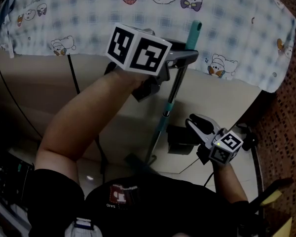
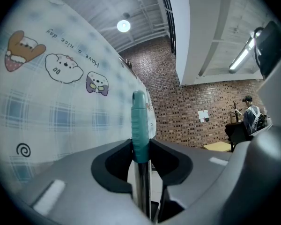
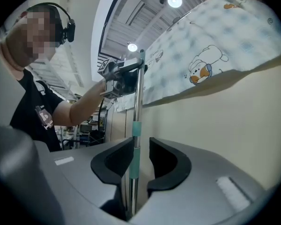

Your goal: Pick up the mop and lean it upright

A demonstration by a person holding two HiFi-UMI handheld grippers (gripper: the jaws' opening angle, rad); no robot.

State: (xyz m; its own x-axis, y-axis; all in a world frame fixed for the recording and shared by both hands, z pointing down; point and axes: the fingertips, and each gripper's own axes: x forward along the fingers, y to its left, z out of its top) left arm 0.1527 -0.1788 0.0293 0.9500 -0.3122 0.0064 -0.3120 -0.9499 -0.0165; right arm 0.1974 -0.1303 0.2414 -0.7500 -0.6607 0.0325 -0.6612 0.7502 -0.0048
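The mop stands nearly upright against the beige wall, its metal pole (image 1: 170, 100) topped by a teal grip (image 1: 194, 33). Its dark head (image 1: 137, 162) rests on the floor. High on the pole, my left gripper (image 1: 185, 58) is shut on the handle, and in the left gripper view both pads press the teal grip (image 2: 139, 125). My right gripper (image 1: 196, 124) hangs lower and to the right of the pole, open and holding nothing. In the right gripper view the pole (image 3: 137, 102) lines up between the parted jaws of my right gripper (image 3: 139, 158), with a gap beside it.
A blue checked cloth (image 1: 89, 19) with cartoon animals hangs over the top of the wall (image 1: 222, 98). Black cables (image 1: 74, 80) run down at the left. A dark box (image 1: 180, 142) sits on the floor by the pole. A brick wall (image 1: 286, 132) stands at the right.
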